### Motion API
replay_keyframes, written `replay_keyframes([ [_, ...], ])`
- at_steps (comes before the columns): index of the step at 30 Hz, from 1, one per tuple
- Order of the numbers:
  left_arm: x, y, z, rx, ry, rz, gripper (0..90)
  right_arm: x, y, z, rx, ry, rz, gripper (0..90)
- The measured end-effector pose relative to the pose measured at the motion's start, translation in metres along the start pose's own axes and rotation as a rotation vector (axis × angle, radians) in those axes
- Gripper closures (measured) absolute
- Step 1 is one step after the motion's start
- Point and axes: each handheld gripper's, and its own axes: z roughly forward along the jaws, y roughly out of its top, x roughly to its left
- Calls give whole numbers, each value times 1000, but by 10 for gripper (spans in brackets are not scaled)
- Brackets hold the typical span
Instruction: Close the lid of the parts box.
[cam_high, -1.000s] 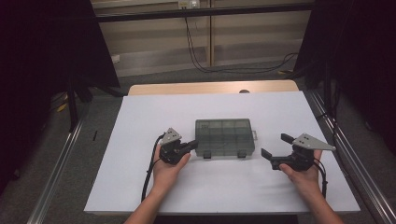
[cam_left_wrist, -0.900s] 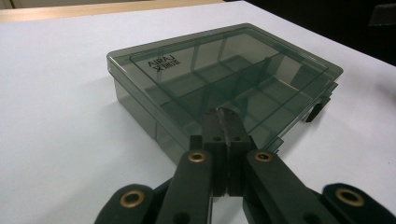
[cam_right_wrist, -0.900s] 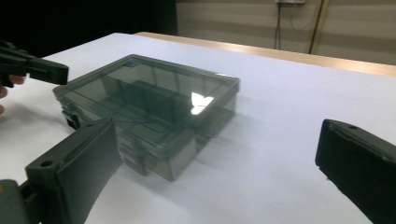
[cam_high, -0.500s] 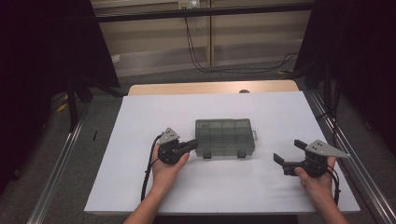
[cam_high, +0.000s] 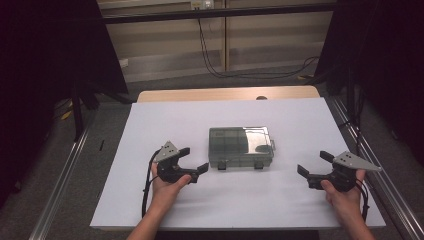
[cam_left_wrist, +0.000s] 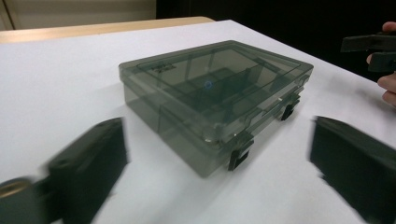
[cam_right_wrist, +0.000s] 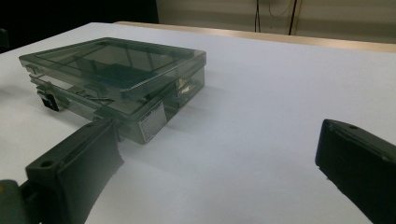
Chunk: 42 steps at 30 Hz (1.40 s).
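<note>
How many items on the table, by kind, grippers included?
Grey clear-lidded compartment box: 1
Black latches on its front: 2
Handheld grippers: 2, left gripper and right gripper, both open and apart from the box
Total: 5

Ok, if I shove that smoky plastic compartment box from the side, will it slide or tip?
The plastic box is low, wide and flat, so it should slide rather than tip. Its compartments look empty in the left gripper view, so it is probably light. The hard, glossy walls may feel slippery, and the white table looks smooth.
</note>
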Motion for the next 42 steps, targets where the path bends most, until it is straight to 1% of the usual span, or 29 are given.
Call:
replay_keyframes([
  [1, 1, 0, -3, -4, 3, -5, 0, 0, -1, 0, 6, -3, -1, 0],
  [2, 3, -1, -5, -17, -5, -5, 0, 0, -1, 0, 8, -3, -4, 0],
  [3, 3, -2, -8, -13, 9, -5, 0, 0, -2, 0, 9, -3, -7, 0],
  [5, 6, -5, -12, -18, -5, -2, 0, 1, -3, 1, 14, -6, -7, 0],
  [6, 6, -6, -15, -17, 13, 4, 0, 1, -3, 1, 13, -7, -5, 0],
  [7, 8, -7, -18, -14, 20, 2, 0, 0, -2, 1, 12, -8, -3, 0],
  [12, 14, -11, -31, -31, 45, -16, 0, 0, -3, 0, 14, -5, -3, 0],
  [13, 15, -12, -34, -27, 49, -10, 0, -1, -3, 0, 15, -6, -3, 0],
  [14, 16, -13, -37, -28, 52, -16, 0, -1, -3, 0, 14, -7, -4, 0],
  [15, 17, -14, -39, -24, 57, -10, 0, -1, -3, 0, 13, -8, 2, 0],
  [16, 18, -15, -40, -34, 51, -19, 0, -1, -3, 0, 11, -8, 2, 0],
  [17, 19, -16, -43, -21, 61, -14, 0, -1, -3, 0, 9, -6, 6, 0],
  [18, 20, -18, -45, -22, 58, -21, 0, -1, -3, -1, 9, -5, 10, 0],
  [19, 21, -19, -47, -22, 59, -17, 3, -2, -3, -1, 12, -1, 21, 0],
  [20, 22, -20, -49, -20, 68, -19, 10, -2, -3, -1, 14, -6, 17, 0],
  [21, 23, -21, -50, -29, 57, -26, 11, -3, -3, -2, 15, -8, 16, 0],
  [23, 24, -21, -53, -19, 69, -19, 11, -4, -3, -2, 13, -9, 20, 0],
  [24, 24, -22, -54, -25, 70, -23, 11, -4, -3, -3, 12, -9, 20, 0],
  [26, 24, -23, -56, -25, 69, -17, 11, -5, -4, -3, 11, -10, 18, 0],
  [27, 24, -23, -57, -22, 79, -15, 11, -5, -4, -4, 14, -11, 19, 0],
  [31, 26, -25, -59, -9, 80, -8, 0, -5, -4, -5, 15, -14, 14, 0],
  [32, 28, -25, -60, -18, 61, -19, 0, -5, -4, -5, 16, -14, 14, 0],
  [34, 29, -25, -63, -21, 54, -27, 0, -6, -4, -6, 13, -16, 14, 0],
  [35, 29, -25, -65, -27, 60, -32, 0, -7, -5, -6, 12, -16, 16, 0],
  [37, 31, -25, -70, -29, 66, -30, 0, -9, -5, -7, 14, -23, 21, 0],
  [39, 34, -26, -75, -31, 89, -33, 0, -10, -5, -8, 13, -21, 30, 0],
  [42, 37, -28, -80, -39, 100, -52, 0, -10, -5, -9, 12, -23, 31, 0],
])
